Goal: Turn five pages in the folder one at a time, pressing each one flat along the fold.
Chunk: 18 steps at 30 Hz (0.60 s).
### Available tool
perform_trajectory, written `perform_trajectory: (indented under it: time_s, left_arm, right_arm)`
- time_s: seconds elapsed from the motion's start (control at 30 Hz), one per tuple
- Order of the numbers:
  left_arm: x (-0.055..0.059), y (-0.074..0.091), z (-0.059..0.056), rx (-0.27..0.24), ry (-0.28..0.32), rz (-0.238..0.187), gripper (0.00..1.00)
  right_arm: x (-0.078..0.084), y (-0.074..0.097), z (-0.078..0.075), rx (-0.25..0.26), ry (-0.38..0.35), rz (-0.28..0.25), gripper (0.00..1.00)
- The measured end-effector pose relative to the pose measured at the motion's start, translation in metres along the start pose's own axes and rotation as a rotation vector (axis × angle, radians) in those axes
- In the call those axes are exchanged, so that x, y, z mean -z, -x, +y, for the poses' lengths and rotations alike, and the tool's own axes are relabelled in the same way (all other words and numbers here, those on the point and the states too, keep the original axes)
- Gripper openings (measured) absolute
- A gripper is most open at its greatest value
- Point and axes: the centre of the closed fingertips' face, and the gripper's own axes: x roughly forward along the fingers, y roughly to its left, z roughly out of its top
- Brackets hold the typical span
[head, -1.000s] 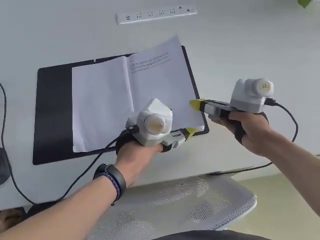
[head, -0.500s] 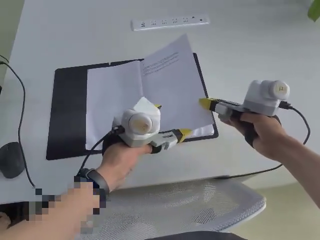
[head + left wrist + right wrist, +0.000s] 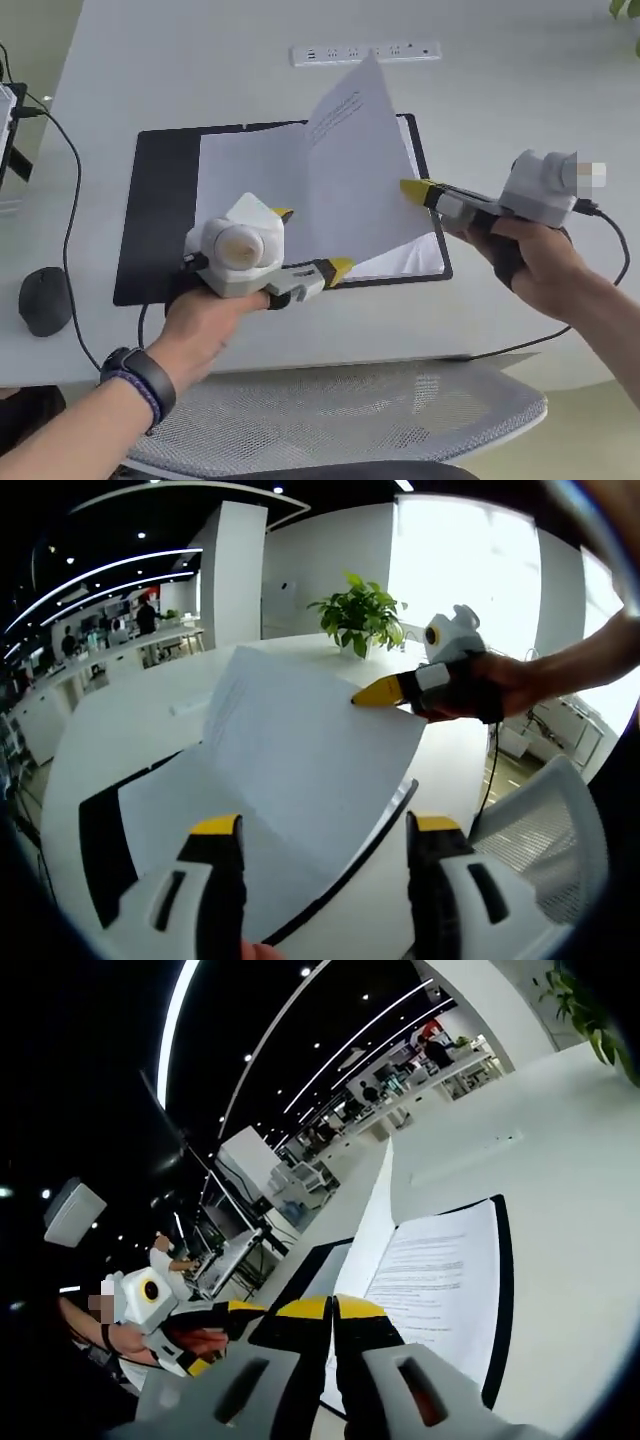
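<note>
The white bench [image 3: 200, 80] carries a black folder [image 3: 160, 230] lying open towards its near edge. One page [image 3: 360, 170] stands tilted up from the fold, its outer edge pinched in the closed jaws of the right hand-held gripper [image 3: 410, 187]. The left hand-held gripper [image 3: 311, 240] hovers over the folder's near edge, jaws wide, holding nothing. A power strip [image 3: 365, 52] lies towards the far edge, a mouse [image 3: 45, 300] near the left edge

The head view looked down from the near edge onto the bench [image 3: 200, 60]. The left gripper view faced right, the right gripper view left; all shared the raised page [image 3: 362, 160] at close range.
</note>
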Motion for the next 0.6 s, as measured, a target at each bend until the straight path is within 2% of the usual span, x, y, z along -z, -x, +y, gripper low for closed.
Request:
perform_trajectory:
  time_s: [0.2,0.27,0.37,0.6]
  left_arm:
    - [0.003,0.026,0.020,-0.049,0.034,-0.022,0.65]
    - [0.004,0.035,0.025,-0.061,0.041,-0.025,0.66]
    - [0.009,0.048,0.038,-0.090,0.053,-0.035,0.66]
    - [0.009,0.073,0.054,-0.141,0.076,-0.050,0.65]
  right_arm:
    - [-0.006,-0.020,0.036,-0.076,0.041,0.005,0.00]
    - [-0.006,-0.026,0.045,-0.096,0.045,0.007,0.00]
    - [-0.004,-0.038,0.057,-0.120,0.055,0.017,0.00]
    - [0.003,-0.070,0.086,-0.176,0.071,0.047,0.00]
